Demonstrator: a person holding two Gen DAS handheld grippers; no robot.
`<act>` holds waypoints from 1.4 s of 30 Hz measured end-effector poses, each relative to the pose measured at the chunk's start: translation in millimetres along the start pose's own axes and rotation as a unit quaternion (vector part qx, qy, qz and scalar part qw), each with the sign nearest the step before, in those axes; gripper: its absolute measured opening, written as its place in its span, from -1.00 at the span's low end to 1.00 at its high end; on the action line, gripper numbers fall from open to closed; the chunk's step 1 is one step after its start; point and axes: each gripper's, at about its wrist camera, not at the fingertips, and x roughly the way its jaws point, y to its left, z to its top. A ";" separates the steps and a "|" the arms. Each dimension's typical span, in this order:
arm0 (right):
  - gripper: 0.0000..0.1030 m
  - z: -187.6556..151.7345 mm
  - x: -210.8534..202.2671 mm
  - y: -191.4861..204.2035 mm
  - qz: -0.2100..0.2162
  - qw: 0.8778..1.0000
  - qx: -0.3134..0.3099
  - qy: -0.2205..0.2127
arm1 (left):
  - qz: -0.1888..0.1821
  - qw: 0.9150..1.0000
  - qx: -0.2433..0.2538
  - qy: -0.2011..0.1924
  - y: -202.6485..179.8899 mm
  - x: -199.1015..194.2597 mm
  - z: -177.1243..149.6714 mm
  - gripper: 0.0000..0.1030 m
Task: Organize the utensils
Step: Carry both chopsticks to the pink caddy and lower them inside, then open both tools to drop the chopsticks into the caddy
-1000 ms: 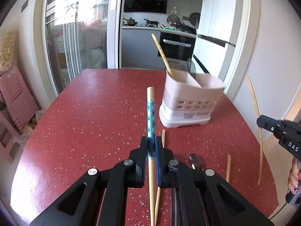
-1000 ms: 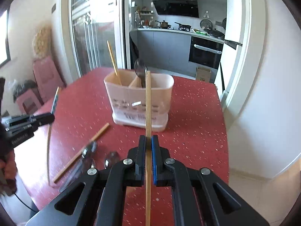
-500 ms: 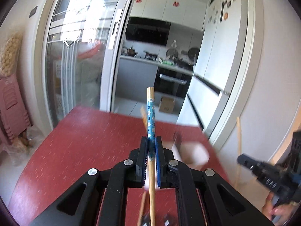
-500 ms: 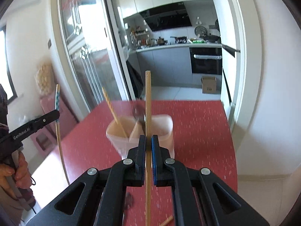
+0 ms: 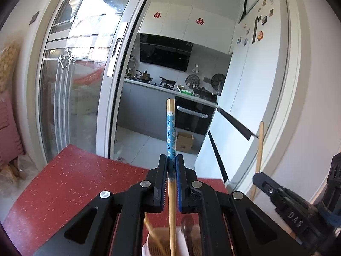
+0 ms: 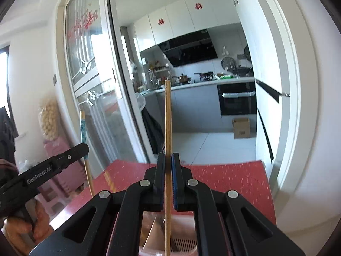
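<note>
My left gripper [image 5: 171, 162] is shut on a bamboo chopstick with a blue flowered band [image 5: 171, 132], held upright; its lower end hangs over the pink utensil holder [image 5: 149, 247] under the jaws. A chopstick and a spoon [image 5: 187, 228] stand in the holder. My right gripper [image 6: 168, 160] is shut on a plain bamboo chopstick [image 6: 168, 117], upright, its lower end over the same holder [image 6: 183, 245]. Each gripper shows in the other's view: the right [image 5: 277, 194], the left [image 6: 53, 166].
The red speckled table [image 5: 70, 181] runs under both grippers, its far edge near the kitchen doorway. A glass sliding door [image 5: 70, 106] stands at left, a white fridge [image 5: 245, 106] at right. Pink stools [image 6: 57, 170] stand beside the table.
Both grippers have risen and tilted up with their chopsticks, ending above the holder. The holder has dropped from mid-view to the bottom edge, beneath the jaws.
</note>
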 end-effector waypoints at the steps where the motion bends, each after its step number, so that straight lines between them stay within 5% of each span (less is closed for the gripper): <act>1: -0.88 -0.7 6.5 0.2 -0.002 1.000 -0.001 -0.001 | -0.002 1.000 -0.002 -0.003 -0.3 5.6 -1.0 -0.28; 13: -0.88 -37.4 58.0 14.8 -0.023 0.997 -0.077 -0.008 | 0.010 1.000 -0.002 -0.025 4.0 34.6 -43.1 -0.28; 26: -0.88 -90.2 51.9 31.4 -0.027 0.983 -0.180 -0.001 | 0.042 0.998 0.040 0.003 -1.9 25.1 -89.3 -0.28; 39: -0.86 -92.2 58.3 26.1 0.007 0.986 -0.154 0.070 | 0.067 0.996 0.038 0.042 13.9 2.1 -96.0 -0.28; 42: -0.48 -90.4 58.9 20.5 0.012 0.987 -0.133 0.088 | 0.072 0.995 0.036 0.055 18.0 -9.0 -99.7 -0.28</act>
